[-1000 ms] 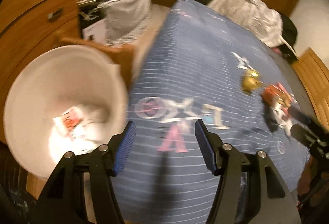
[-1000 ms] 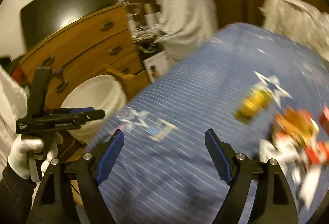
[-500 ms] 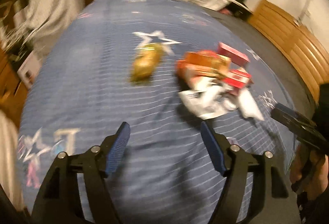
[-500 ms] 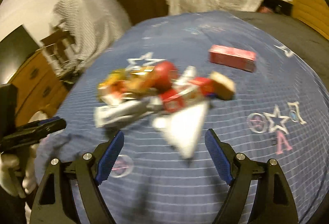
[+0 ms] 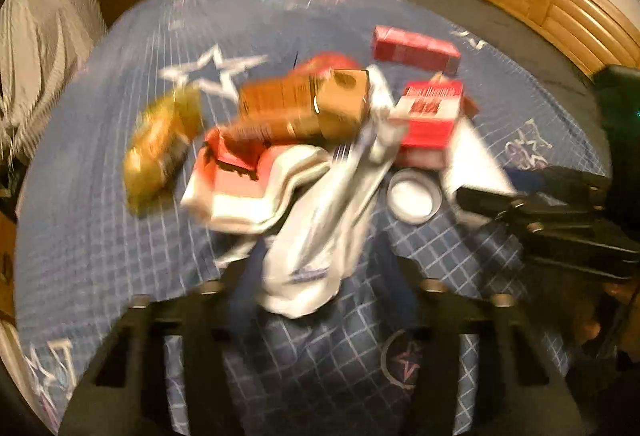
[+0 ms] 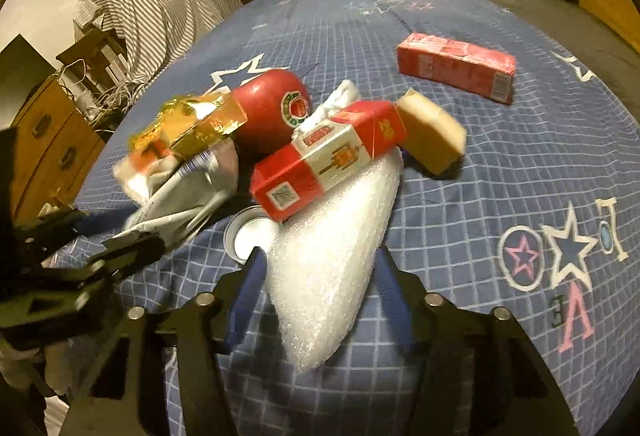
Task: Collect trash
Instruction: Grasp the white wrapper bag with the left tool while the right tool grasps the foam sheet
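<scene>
Both grippers have closed in on the trash pile since half a second ago; the heap now fills each wrist view and an item sits between each pair of fingers.

Left gripper (image 5: 320, 300): fingers straddle the crumpled white wrapper (image 5: 320, 236), which runs from the gap up toward 12 o'clock into the pile. Heavy blur; cannot tell if the pads touch it, so clamp state is unclear. Jaws look spread wider than the wrapper.

Right gripper (image 6: 320, 296): blue pads flank the white foam sheet (image 6: 336, 256). Left pad looks to be at its edge, right pad partly hidden behind it. Cannot tell whether it is pinched or only bracketed.

Pile layout on the blue star-print bedspread (image 6: 500, 164), right wrist view:
- red-and-white carton (image 6: 324, 160) lies on the far end of the foam sheet, at 12 o'clock from the gripper
- tan block (image 6: 432, 132) touches the carton's far end, at 1 o'clock
- red round pack (image 6: 272, 108) behind the carton, at 11 o'clock
- gold foil wrapper (image 6: 192, 124) just beside the red pack, at 10 o'clock
- small white lid (image 6: 252, 236) on the spread, just beside the foam's left edge
- long red box (image 6: 456, 66) well apart from the heap, at 1 o'clock

Left gripper's black frame shows at 9 o'clock in the right view. Wooden dresser (image 6: 48, 140) at far left, striped garment (image 6: 160, 8) beyond the bed.
</scene>
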Motion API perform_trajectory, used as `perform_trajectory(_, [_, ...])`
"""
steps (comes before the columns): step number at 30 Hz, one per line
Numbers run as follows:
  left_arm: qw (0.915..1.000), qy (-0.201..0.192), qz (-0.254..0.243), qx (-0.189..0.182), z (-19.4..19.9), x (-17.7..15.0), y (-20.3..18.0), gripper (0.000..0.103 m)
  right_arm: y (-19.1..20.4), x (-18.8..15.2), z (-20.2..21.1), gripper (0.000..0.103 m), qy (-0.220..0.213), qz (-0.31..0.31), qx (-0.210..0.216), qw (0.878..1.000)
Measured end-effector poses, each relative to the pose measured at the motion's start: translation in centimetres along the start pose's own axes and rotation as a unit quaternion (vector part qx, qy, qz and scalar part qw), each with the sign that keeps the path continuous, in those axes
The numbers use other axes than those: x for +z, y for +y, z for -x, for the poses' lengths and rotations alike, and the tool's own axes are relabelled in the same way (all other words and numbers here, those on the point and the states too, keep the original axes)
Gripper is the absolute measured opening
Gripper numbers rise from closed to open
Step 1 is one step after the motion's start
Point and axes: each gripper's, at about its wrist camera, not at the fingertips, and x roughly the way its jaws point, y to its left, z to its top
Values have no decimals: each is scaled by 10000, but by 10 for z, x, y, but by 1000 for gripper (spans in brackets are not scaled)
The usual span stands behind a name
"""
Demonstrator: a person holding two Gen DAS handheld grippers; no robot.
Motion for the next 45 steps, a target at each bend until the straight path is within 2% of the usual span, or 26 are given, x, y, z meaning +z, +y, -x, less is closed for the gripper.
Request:
perform_trajectory(5, [9985,160,245,-472,19,-23,1,32,-11,-13,23,40,16,154,250,9996])
perform_trajectory(11, [9893,531,471,-1278,45,-64,-9,33,-26,-52,64,39,198,427,375,9982])
perform_trajectory(13, [9853,488,590,-1529,54,-72,-8,38,-34,-63,75,39,301,516,361,9976])
perform_trajectory(14, [9838,440,644,-1617,59,-75,-6,48,-38,-67,79,41,319,581,242,9975])
perform_trajectory(15, [9854,296,693,-1526,65,-78,-5,62,-44,-68,85,48,250,597,32,9979])
perform_trajectory(17, [9903,-116,721,-1182,79,-78,0,78,-61,-67,96,54,24,331,-177,9993])
perform_trajectory(20, [9893,-322,965,-1041,83,-71,9,80,-84,-64,100,56,-73,-228,143,9996])
perform_trajectory(21, [9900,-368,927,-998,83,-66,7,80,-90,-66,100,56,-43,-504,412,9979])
perform_trajectory(23, [9944,-338,579,-813,77,-55,-5,80,-101,-70,95,61,24,-1170,1025,9878])
perform_trajectory(24, [9959,-327,420,-733,74,-50,-11,80,-101,-70,93,69,19,-1380,1101,9843])
perform_trajectory(27, [9979,-184,-191,-595,63,-36,-34,81,-91,-67,85,74,-19,-1684,1191,9785])
perform_trajectory(31, [9947,334,-951,-220,28,-30,-61,81,-72,-54,71,77,-34,-1840,1083,9769])
perform_trajectory(34, [9933,482,-1048,0,15,-36,-64,81,-64,-47,58,77,44,-1904,869,9778])
perform_trajectory(38, [9947,514,-871,-163,8,-48,-65,61,-53,-42,46,77,19,-1796,516,9824])
perform_trajectory(40, [9956,402,-841,-26,6,-54,-70,60,-47,-39,39,72,-10,-1663,327,9855])
perform_trajectory(42, [9969,315,-718,-23,9,-56,-72,51,-42,-38,33,54,-23,-1515,181,9883])
perform_trajectory(45, [9985,231,-499,-26,13,-59,-71,40,-34,-36,30,48,-74,-1018,100,9947])
